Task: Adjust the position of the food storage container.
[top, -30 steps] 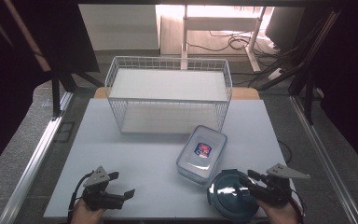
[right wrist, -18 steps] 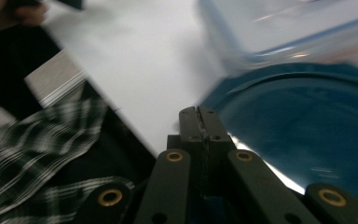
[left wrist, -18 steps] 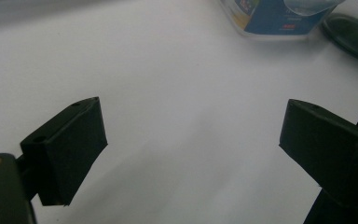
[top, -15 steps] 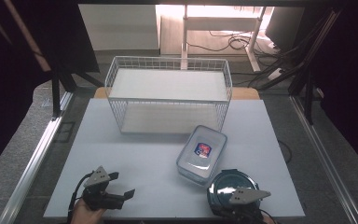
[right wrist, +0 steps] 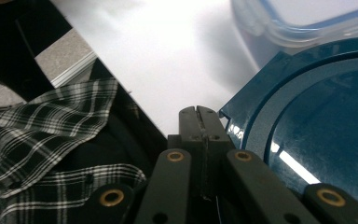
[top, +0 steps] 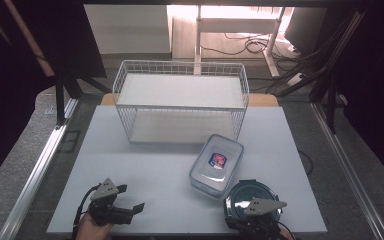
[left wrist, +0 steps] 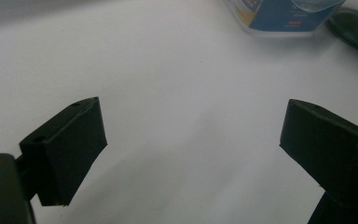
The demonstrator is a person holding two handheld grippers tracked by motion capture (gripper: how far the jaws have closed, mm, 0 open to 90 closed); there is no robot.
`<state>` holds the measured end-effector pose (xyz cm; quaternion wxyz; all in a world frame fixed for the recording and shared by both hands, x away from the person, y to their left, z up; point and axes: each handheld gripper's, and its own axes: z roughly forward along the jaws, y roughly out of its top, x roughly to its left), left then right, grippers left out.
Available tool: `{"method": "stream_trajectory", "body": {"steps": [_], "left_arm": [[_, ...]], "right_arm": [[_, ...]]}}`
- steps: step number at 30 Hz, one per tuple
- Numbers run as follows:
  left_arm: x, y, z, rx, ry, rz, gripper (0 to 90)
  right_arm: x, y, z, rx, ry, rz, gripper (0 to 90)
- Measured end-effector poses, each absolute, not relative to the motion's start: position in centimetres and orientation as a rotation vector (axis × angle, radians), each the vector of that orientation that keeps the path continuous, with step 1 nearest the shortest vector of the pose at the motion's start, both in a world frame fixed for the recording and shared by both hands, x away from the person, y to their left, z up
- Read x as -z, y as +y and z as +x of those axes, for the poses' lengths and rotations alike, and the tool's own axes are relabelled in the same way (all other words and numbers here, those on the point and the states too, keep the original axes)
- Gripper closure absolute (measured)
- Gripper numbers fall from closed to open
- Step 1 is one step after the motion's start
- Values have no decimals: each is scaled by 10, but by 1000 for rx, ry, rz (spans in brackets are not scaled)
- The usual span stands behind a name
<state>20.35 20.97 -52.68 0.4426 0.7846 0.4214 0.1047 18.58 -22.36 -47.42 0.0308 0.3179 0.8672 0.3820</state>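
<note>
Down at the table's near edge, the right gripper (right wrist: 199, 114) is resting with its jaws clenched together on nothing, just beside the glossy round dark-teal lid (top: 252, 197). Touching that lid is lying a clear rectangular plastic container (top: 216, 164) with rounded corners. Released, the left gripper (top: 130, 200) is hovering wide over bare matte white tabletop (top: 155, 170), well apart from the white wire basket (top: 180, 100).

Seen from above the near edge, the high view looks forward across the white table (top: 155, 170) to the wire basket (top: 180, 100). Both gripper views sit low on that table, sharing the clear rectangular container (left wrist: 279, 16) beside the basket.
</note>
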Motion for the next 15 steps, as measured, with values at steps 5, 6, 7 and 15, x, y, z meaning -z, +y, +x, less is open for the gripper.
{"method": "stream_trajectory", "body": {"steps": [5, 6, 7, 15], "left_arm": [[528, 210, 204, -253, 1051, 1949, 65], [528, 210, 204, -250, 1052, 1949, 65], [528, 210, 204, -248, 1052, 1949, 65], [529, 208, 205, -236, 1053, 1952, 65]], "right_arm": [[472, -237, 198, -1138, 2611, 1046, 900], [472, -241, 200, -1134, 2599, 1060, 900], [472, -241, 200, -1134, 2599, 1060, 900], [470, -271, 221, -1106, 2518, 1137, 900]]}}
